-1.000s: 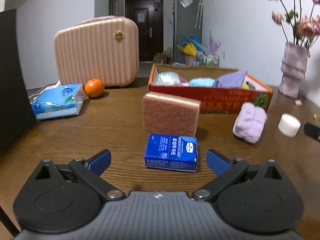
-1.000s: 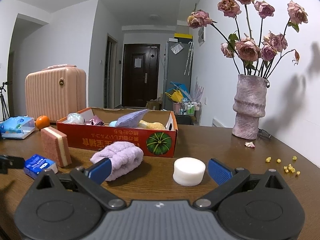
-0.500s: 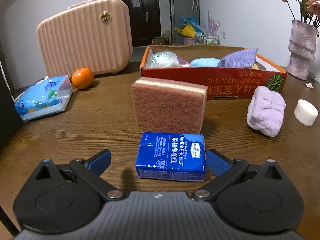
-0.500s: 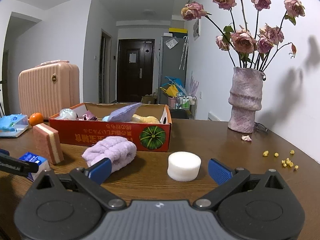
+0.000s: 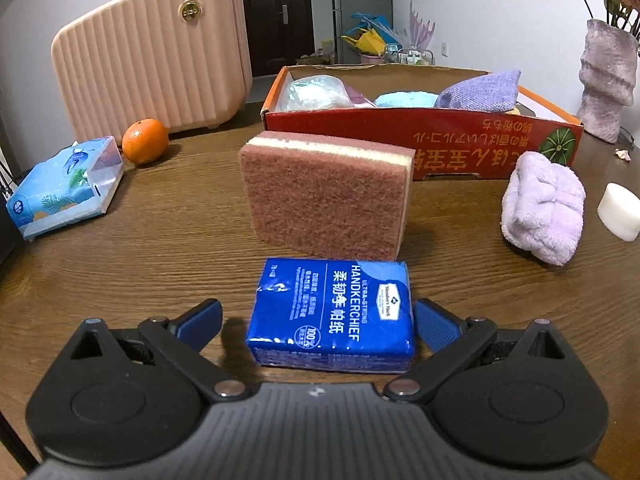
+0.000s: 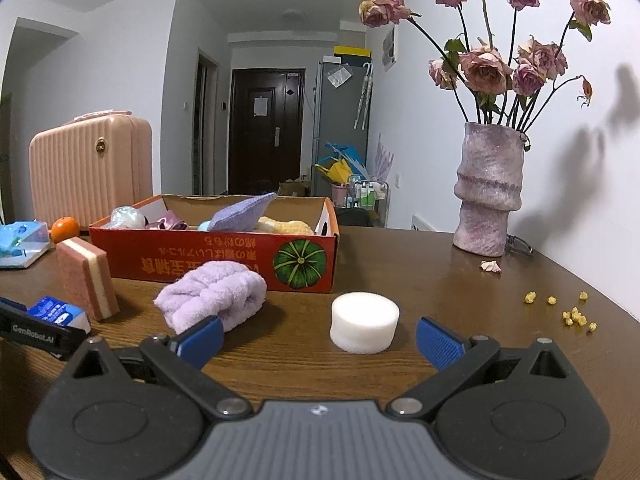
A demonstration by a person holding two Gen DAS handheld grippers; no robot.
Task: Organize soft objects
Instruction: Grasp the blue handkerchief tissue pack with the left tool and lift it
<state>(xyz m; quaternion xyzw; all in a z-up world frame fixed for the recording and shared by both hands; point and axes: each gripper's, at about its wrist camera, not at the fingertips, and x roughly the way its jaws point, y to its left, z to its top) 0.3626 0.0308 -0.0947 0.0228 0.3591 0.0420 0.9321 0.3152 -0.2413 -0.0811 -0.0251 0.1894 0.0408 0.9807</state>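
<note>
We hold the left gripper (image 5: 316,322) low over the brown wooden table (image 5: 160,248) with its blue-padded jaws spread wide; the blue handkerchief tissue pack (image 5: 334,316) lies flat between them, its right edge just beside the right pad, a clear gap on its left, so nothing is clamped; directly behind the pack a pink scouring sponge (image 5: 328,192) stands on its long edge, near the front wall of the red cardboard box (image 5: 480,140); inside that box we see a clear bag, a light blue cloth and a purple pillow-like cushion (image 5: 480,92) leaning toward the right end; the rolled lilac towel (image 5: 542,212) rests on the table to the right of the sponge, in front of the box, with the white foam cylinder (image 5: 619,210) just beyond it at the frame edge; to the left lie a tissue packet (image 5: 64,188) and an orange (image 5: 145,141), in front of a pink ribbed suitcase (image 5: 152,52); our right gripper (image 6: 318,338) hovers just above the table, its jaws likewise released and empty; the white foam cylinder (image 6: 364,328) sits just ahead, framed between the two pads, and the lilac towel (image 6: 212,294) lies by the left pad; a mottled vase (image 6: 488,192) of dried roses stands at the far right, well apart, with small yellow crumbs (image 6: 568,310) scattered on the table near it.
</note>
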